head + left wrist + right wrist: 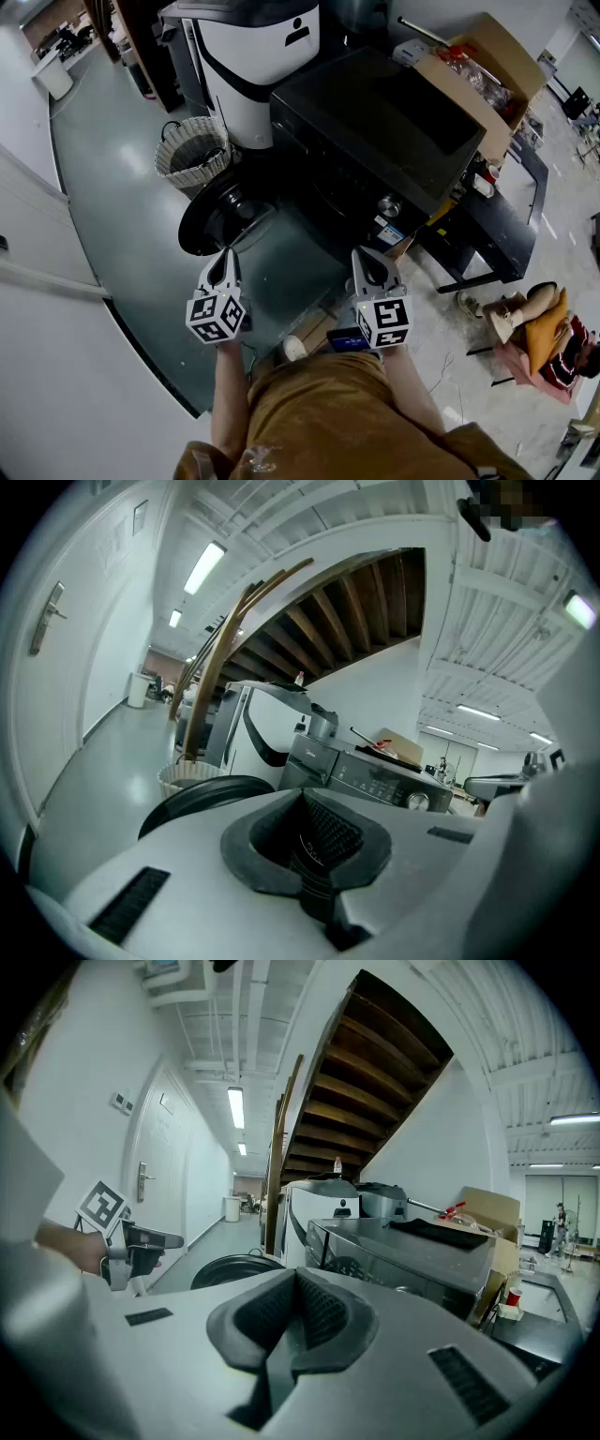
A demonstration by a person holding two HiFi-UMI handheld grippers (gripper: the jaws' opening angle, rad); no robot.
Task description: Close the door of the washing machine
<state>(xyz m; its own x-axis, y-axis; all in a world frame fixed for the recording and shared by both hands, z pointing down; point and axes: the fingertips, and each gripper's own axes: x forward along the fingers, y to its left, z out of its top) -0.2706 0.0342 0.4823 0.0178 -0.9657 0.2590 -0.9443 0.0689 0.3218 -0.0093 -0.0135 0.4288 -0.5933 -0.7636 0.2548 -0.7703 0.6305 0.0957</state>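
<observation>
The black washing machine (375, 122) stands ahead of me with its round door (220, 211) swung wide open to the left. My left gripper (225, 258) is shut and empty, its tip just short of the door's near rim; I cannot tell whether it touches. My right gripper (373, 262) is also shut and empty, held in front of the machine's lower front. In the left gripper view the door (202, 799) lies just beyond my left gripper (314, 850). In the right gripper view my right gripper (291, 1321) points at the machine (403, 1251), with the door (234, 1269) to the left.
A wicker basket (192, 150) sits on the floor behind the open door, beside a white and black appliance (253, 56). A cardboard box (478, 66) stands right of the machine, above a low black rack (487, 234). A person (544, 328) sits at the far right.
</observation>
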